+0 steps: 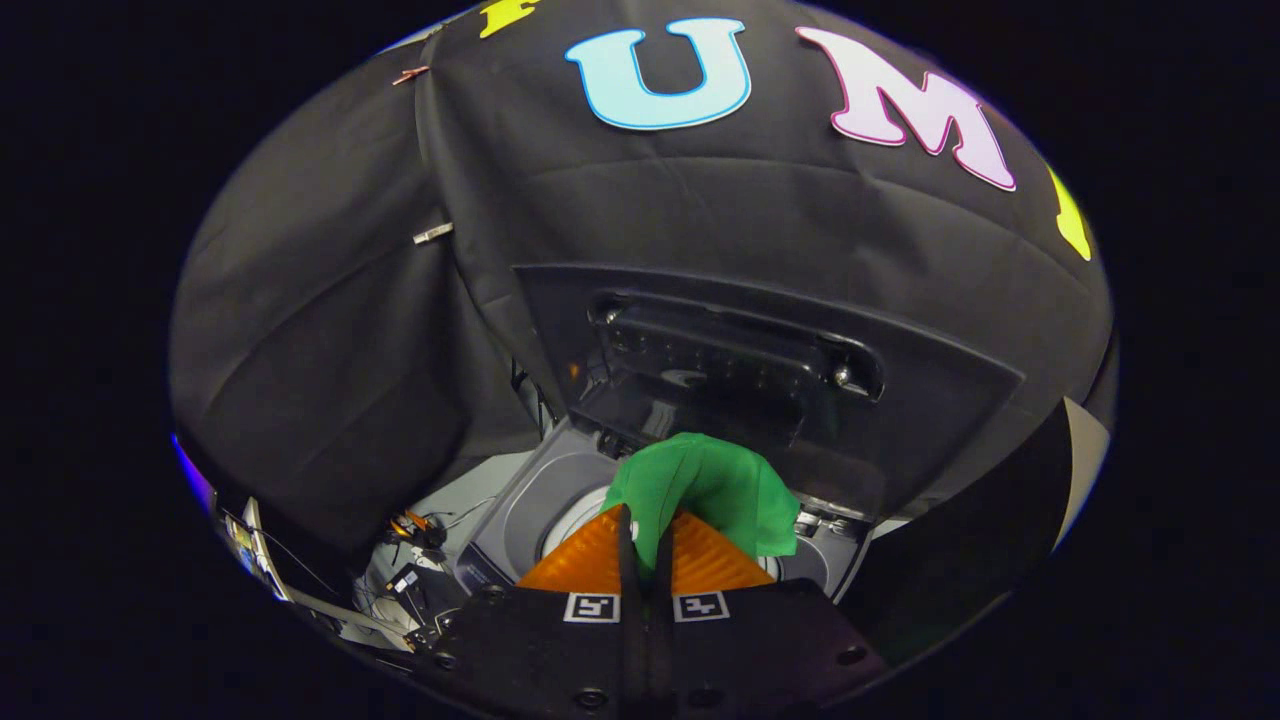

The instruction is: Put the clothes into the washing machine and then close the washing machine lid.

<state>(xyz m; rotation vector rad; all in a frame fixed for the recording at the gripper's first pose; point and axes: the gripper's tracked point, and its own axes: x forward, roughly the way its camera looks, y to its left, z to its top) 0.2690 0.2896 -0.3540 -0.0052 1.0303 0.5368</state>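
Black draped cloth wall [330, 330] behind and to the left, pinned with a small silver clip [433, 233] and a reddish clip [410, 75]. Lower down, tangled dark cables and small electronic parts [415, 560] on a pale floor [470, 490].

Booth wall: black cloth [330, 330], draped and creased, pinned with small clips [433, 233]. Dim light. Pale floor [470, 490] at lower left, carrying loose cables and small electronics [415, 530].

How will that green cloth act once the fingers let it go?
The green cloth bunches and droops from the shut fingers, so it is probably floppy and light. Released above the open washing machine, it would likely slump in without rolling.
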